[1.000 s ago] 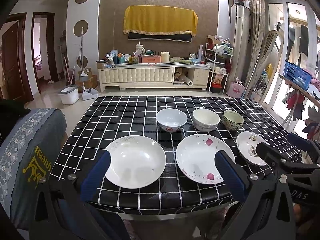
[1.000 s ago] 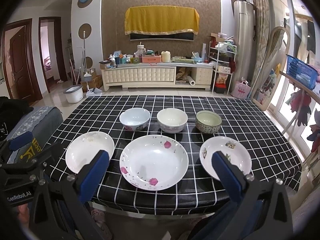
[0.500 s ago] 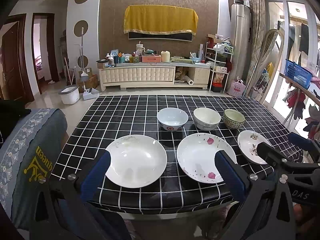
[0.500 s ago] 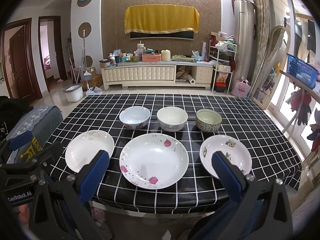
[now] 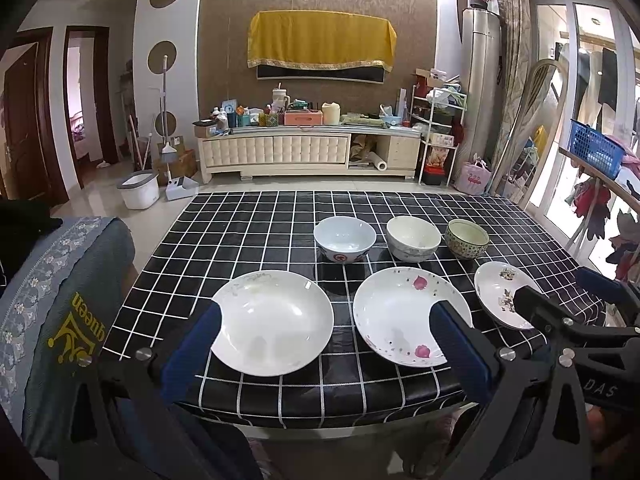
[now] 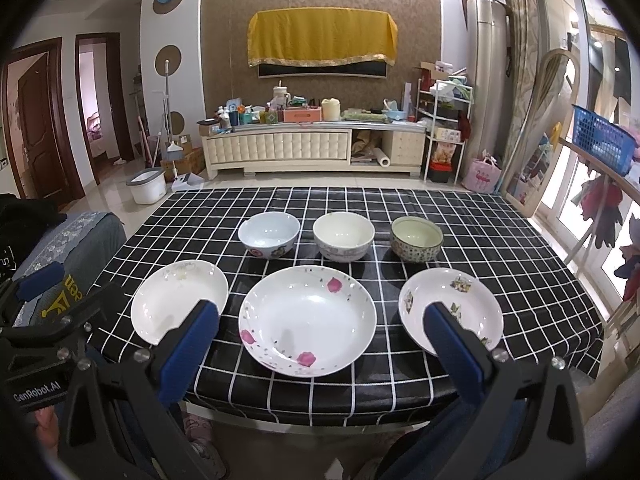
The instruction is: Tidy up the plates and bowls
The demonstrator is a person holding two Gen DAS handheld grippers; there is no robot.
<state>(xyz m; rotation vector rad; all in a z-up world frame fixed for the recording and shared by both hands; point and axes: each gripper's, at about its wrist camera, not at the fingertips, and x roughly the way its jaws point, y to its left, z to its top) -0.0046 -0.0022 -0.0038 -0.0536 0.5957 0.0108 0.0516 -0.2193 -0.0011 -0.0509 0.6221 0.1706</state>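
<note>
Left gripper (image 5: 324, 332): jaws spread wide, holding nothing, low in frame.
Plates: plain plate (image 6: 180, 301) lower left, rose plate (image 6: 308, 320) centre, small plate (image 6: 452, 308) lower right.
Bowls: blue bowl (image 6: 269, 235), white bowl (image 6: 343, 236), green bowl (image 6: 417, 238) in a row behind them.
Right gripper (image 6: 320, 324): jaws wide apart, empty.

Glossy ceramic plates (image 6: 307, 320), bowls (image 6: 343, 236); shiny smooth checked tablecloth (image 6: 480, 232).

My way in is over the near table edge (image 6: 320, 404); three plates crowd it, bowls (image 6: 343, 237) behind, bare cloth beyond.
</note>
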